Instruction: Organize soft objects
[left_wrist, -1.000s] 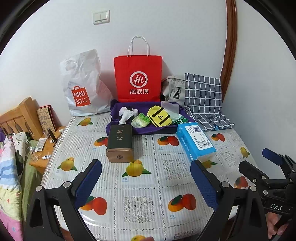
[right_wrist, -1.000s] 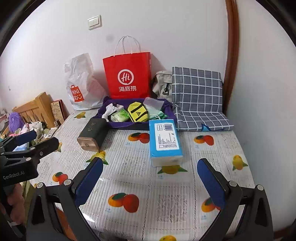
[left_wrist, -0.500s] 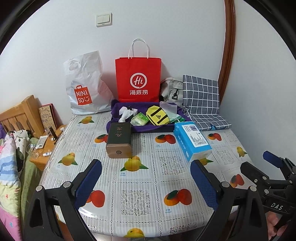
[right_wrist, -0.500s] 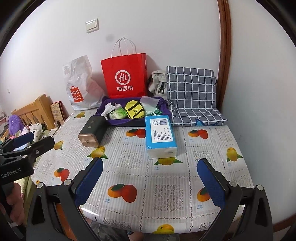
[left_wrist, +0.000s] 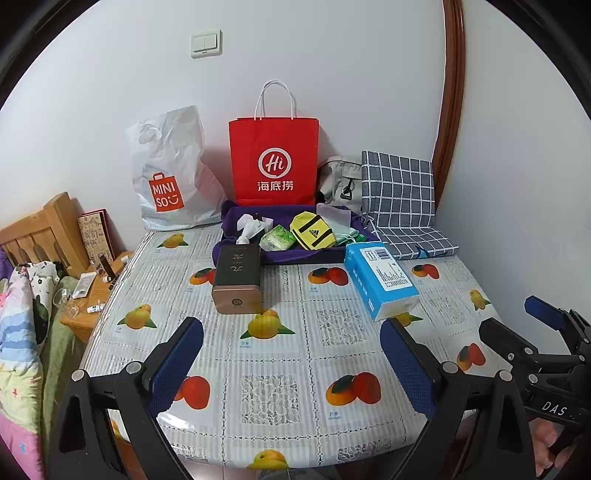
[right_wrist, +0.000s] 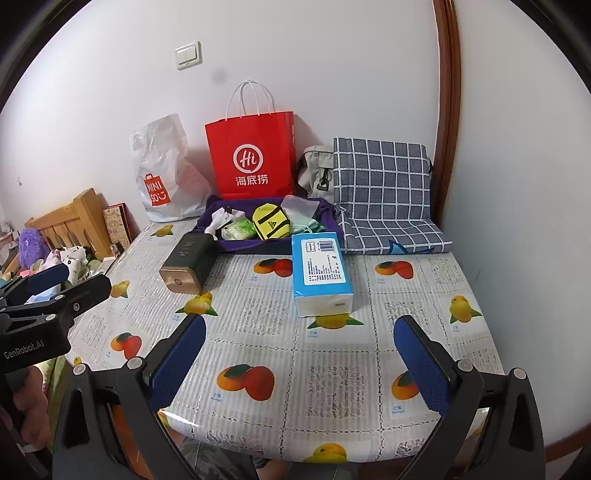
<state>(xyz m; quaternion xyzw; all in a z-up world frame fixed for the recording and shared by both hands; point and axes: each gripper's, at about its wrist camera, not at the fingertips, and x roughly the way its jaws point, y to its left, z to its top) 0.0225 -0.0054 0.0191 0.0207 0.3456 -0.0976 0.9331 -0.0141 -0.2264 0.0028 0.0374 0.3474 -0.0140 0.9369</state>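
Observation:
A blue tissue pack (left_wrist: 380, 278) (right_wrist: 320, 273) lies on the fruit-print table (left_wrist: 273, 373) (right_wrist: 332, 376), right of a dark tissue box (left_wrist: 237, 278) (right_wrist: 188, 264) with a gold end. Behind them a purple fabric bin (left_wrist: 240, 214) (right_wrist: 210, 206) holds a yellow pouch (left_wrist: 312, 230) (right_wrist: 269, 222), a green packet (left_wrist: 277, 238) and white tissue. My left gripper (left_wrist: 291, 365) and right gripper (right_wrist: 301, 363) are both open and empty, held above the table's near edge, well short of the objects.
A red paper bag (left_wrist: 273, 162), a white Miniso bag (left_wrist: 168, 181), a grey bag (left_wrist: 340, 181) and a checked cushion (left_wrist: 400, 195) stand against the back wall. A wooden headboard (left_wrist: 40, 232) and bedding lie left of the table.
Both grippers have pulled back from the table and risen, so more of the near table edge shows. Nothing on the table has moved.

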